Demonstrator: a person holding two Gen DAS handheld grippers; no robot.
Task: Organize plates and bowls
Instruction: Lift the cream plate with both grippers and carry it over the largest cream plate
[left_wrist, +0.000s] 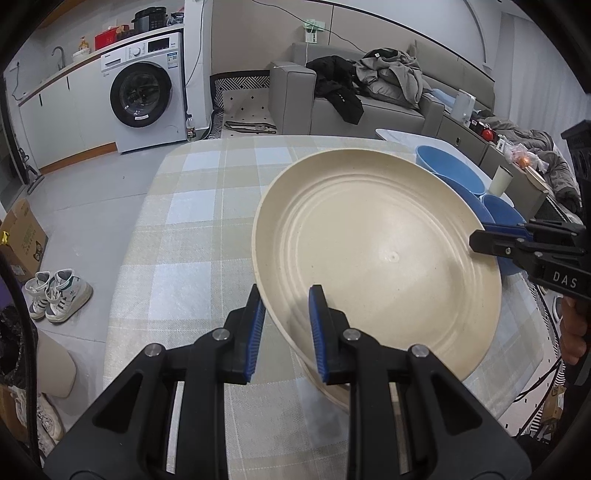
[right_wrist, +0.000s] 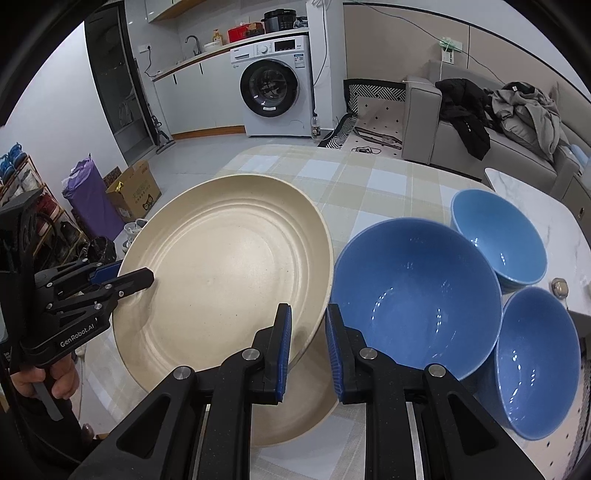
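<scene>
Your left gripper (left_wrist: 286, 325) and right gripper (right_wrist: 308, 345) each clench one edge of the cream plate (left_wrist: 376, 254), held just above a second plate (right_wrist: 295, 417) near three blue bowls (right_wrist: 417, 295); it seems light, stiff, smooth, so keep pinching the rim.

Both black two-finger grippers point steeply downward. The left gripper (left_wrist: 286, 325) and right gripper (right_wrist: 308, 341) each have their blue-padded jaws clamped on something, a bare hand (right_wrist: 40, 376) gripping the left one's handle.
</scene>
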